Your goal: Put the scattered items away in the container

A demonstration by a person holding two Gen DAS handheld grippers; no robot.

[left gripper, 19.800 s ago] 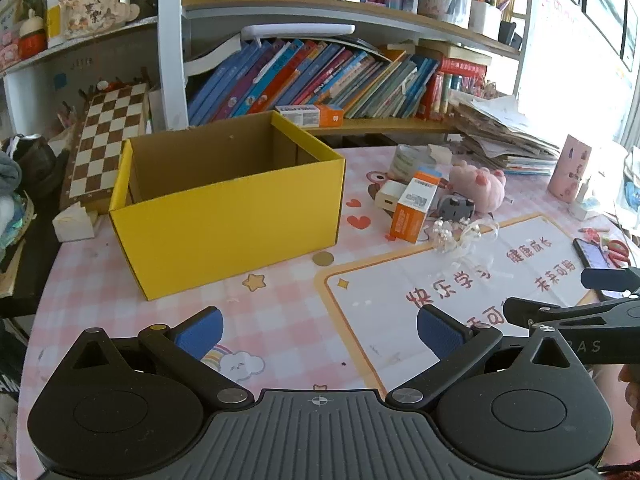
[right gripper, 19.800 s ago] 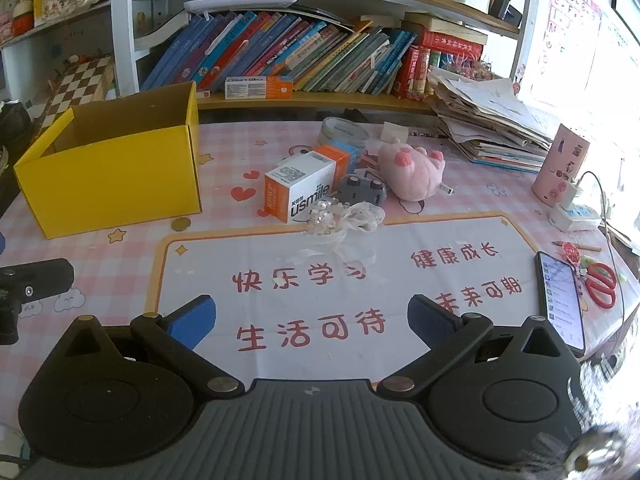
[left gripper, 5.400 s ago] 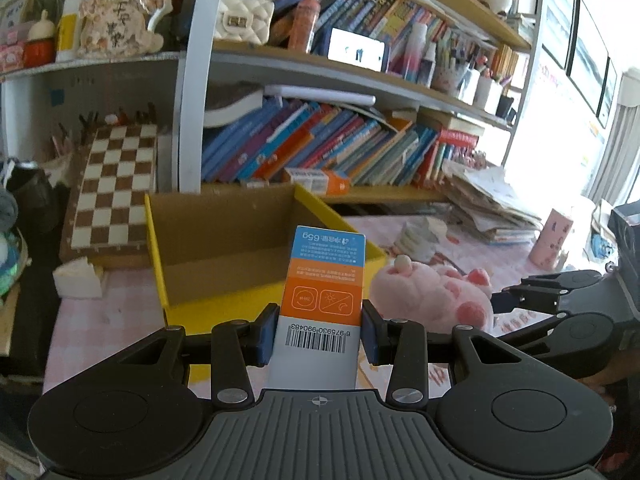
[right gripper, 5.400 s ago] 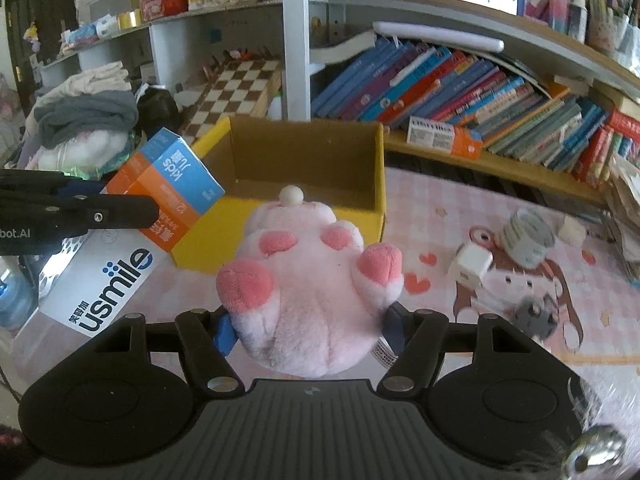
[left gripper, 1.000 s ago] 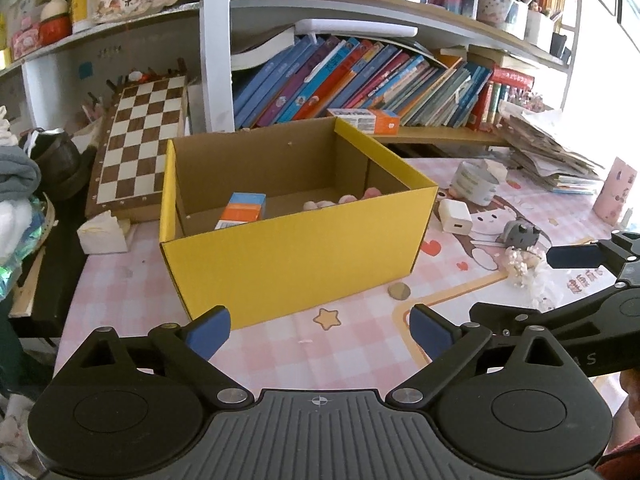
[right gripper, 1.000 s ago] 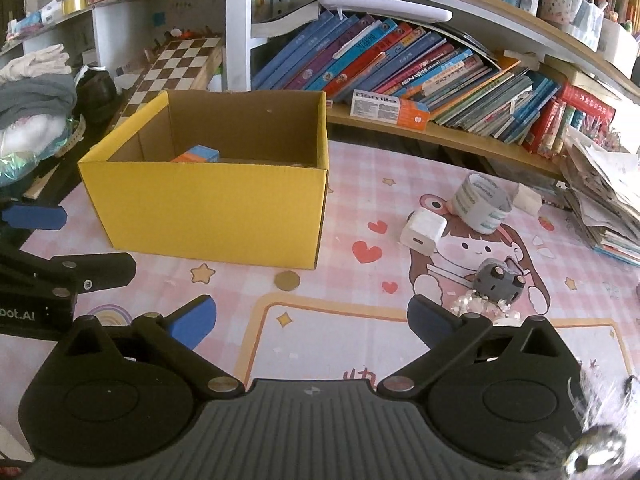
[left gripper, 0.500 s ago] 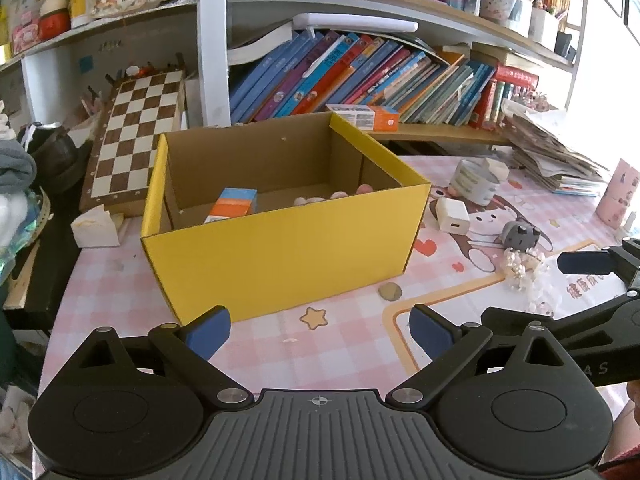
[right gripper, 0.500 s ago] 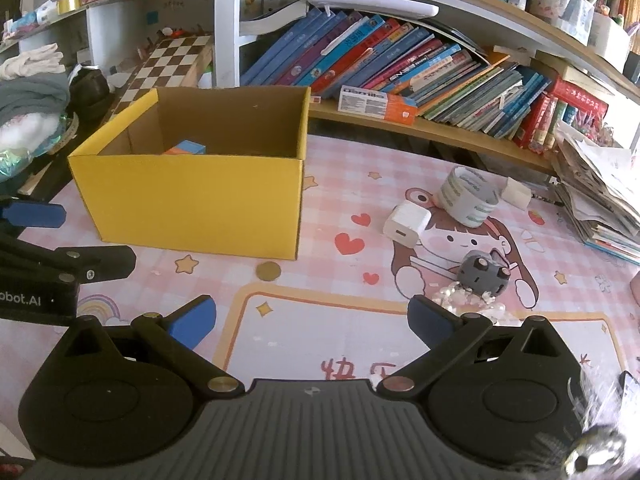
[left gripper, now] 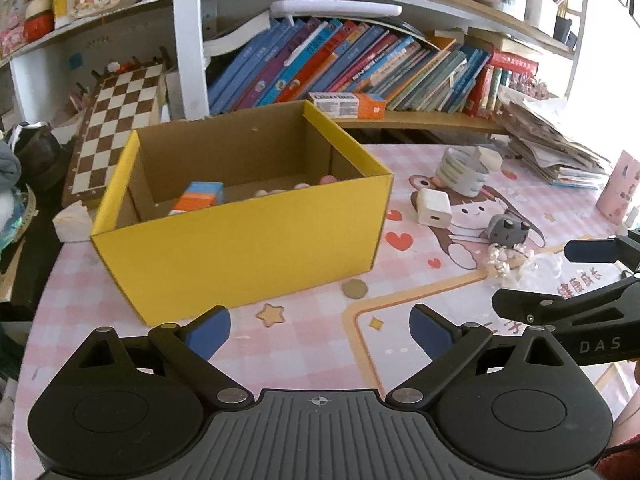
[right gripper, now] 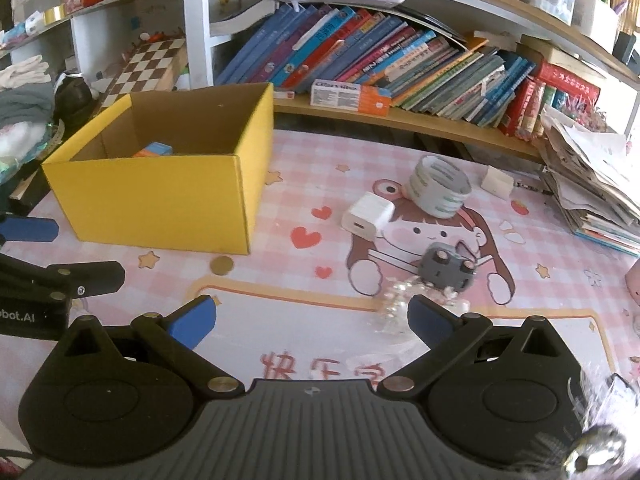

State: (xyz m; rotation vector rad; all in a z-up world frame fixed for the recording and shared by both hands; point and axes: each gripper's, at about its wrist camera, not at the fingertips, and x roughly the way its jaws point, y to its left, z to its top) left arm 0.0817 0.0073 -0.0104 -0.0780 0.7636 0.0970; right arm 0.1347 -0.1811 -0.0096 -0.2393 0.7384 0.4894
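The yellow cardboard box (left gripper: pixel 240 240) (right gripper: pixel 160 204) stands on the pink table, holding an orange and blue carton (left gripper: pixel 200 198) and pink plush feet (left gripper: pixel 298 187). Right of it lie a white charger cube (left gripper: pixel 434 207) (right gripper: pixel 368 215), a tape roll (left gripper: pixel 460 172) (right gripper: pixel 438 186), a grey knobbed block (left gripper: pixel 508 231) (right gripper: pixel 448 268), a clear pearl packet (left gripper: pixel 516 262) (right gripper: pixel 396 304) and a coin (left gripper: pixel 355 289) (right gripper: pixel 222 265). My left gripper (left gripper: pixel 320 328) is open and empty before the box. My right gripper (right gripper: pixel 310 318) is open and empty, its right finger beside the pearl packet.
A bookshelf with leaning books (right gripper: pixel 380 56) runs behind the table. A chessboard (left gripper: pixel 116 120) leans at the back left. A stack of papers (right gripper: pixel 592 184) sits at the right, with a pink cup (left gripper: pixel 622 188). A small white block (right gripper: pixel 496 182) lies near the tape roll.
Both grippers have shifted right along the table, so the box sits further left in each view. The right gripper has come closer to the pearl packet and grey block.
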